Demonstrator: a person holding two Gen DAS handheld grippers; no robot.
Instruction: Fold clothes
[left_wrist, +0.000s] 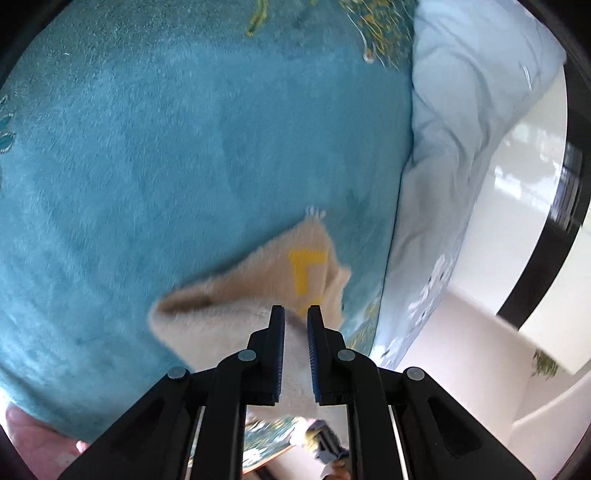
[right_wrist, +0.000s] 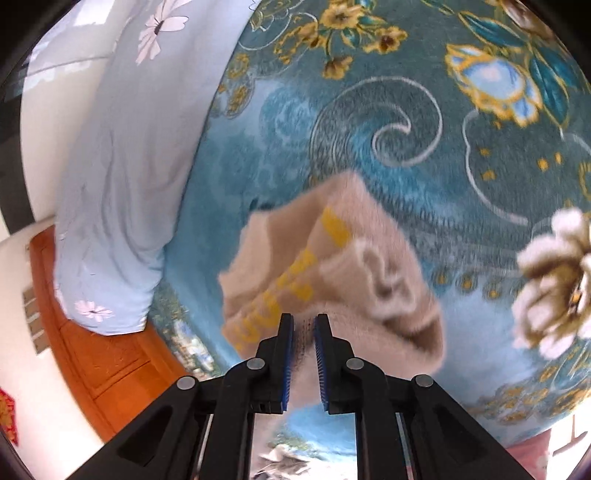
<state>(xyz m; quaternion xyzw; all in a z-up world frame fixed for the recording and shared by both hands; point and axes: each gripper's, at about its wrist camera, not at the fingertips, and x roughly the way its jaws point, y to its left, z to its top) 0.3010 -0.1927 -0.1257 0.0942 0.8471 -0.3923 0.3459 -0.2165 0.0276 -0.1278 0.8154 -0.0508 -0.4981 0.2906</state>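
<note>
Black claw arms fill the bottom of both views, each pair of ribbed blue pads drawn close and clamped on the cloth (left_wrist: 236, 295), a fuzzy beige piece with yellow letters. It hangs bunched just above the blanket (left_wrist: 166, 147), a plush teal spread covering the bed. Left claw (left_wrist: 296, 310) pinches a pale fold near the letter patch; right claw (right_wrist: 303, 318) grips a dark-edged fold, the cloth (right_wrist: 332, 266) rumpled beyond it. A smooth pale-blue quilt (right_wrist: 110, 192) with printed daisies lies heaped along the blanket's edge. Only the right view shows the blanket's gold flowers and swirls and an orange wooden panel (right_wrist: 107, 354); only the left shows glossy white floor (left_wrist: 517, 199).
</note>
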